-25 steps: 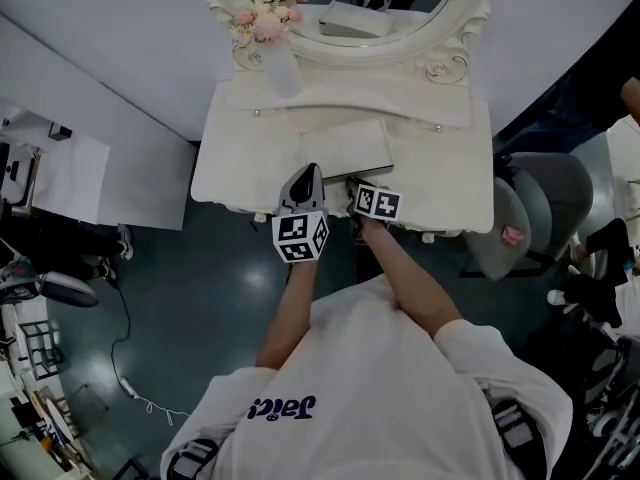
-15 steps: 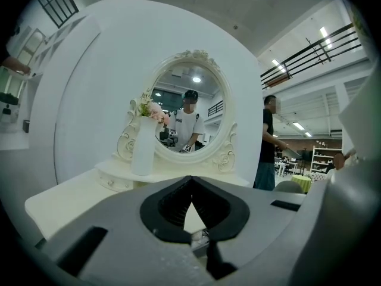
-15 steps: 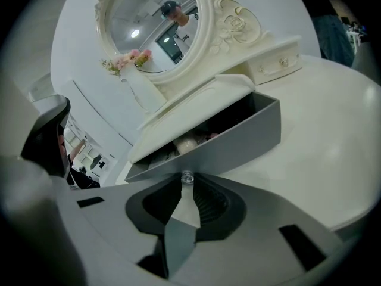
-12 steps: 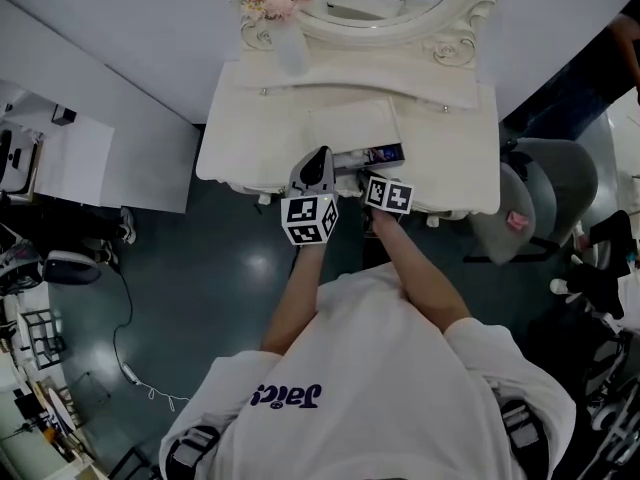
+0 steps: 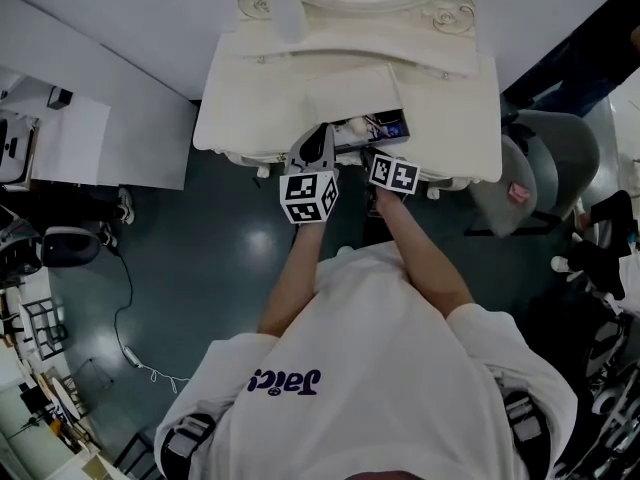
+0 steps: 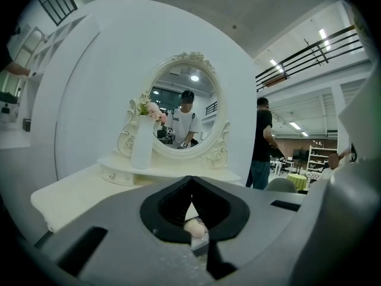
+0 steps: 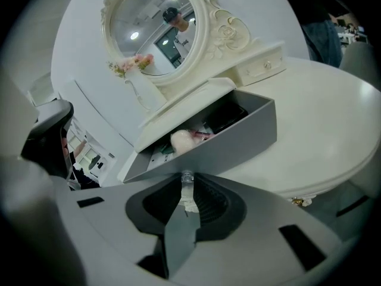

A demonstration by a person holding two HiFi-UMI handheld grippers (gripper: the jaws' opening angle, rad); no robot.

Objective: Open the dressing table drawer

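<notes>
The cream dressing table (image 5: 250, 108) has its grey drawer (image 5: 372, 128) pulled partly out, with small items showing inside. In the right gripper view the drawer front (image 7: 238, 133) fills the middle, and a pale puff (image 7: 181, 139) lies inside it. My right gripper (image 7: 186, 186) is shut on the drawer's small clear knob (image 7: 187, 177); from the head view it (image 5: 378, 158) sits at the drawer's front edge. My left gripper (image 5: 320, 143) hovers just left of the drawer, jaws shut with nothing clearly held (image 6: 191, 183), pointing toward the oval mirror (image 6: 187, 115).
A white vase of pink flowers (image 6: 143, 142) stands at the mirror's left on the raised back shelf. A grey chair (image 5: 545, 178) sits right of the table, and a white cabinet (image 5: 60, 143) left of it. Another person (image 6: 262, 142) stands beyond the table.
The drawer has slid out toward me, from almost closed to showing its contents. Both grippers have drawn back from the table with it.
</notes>
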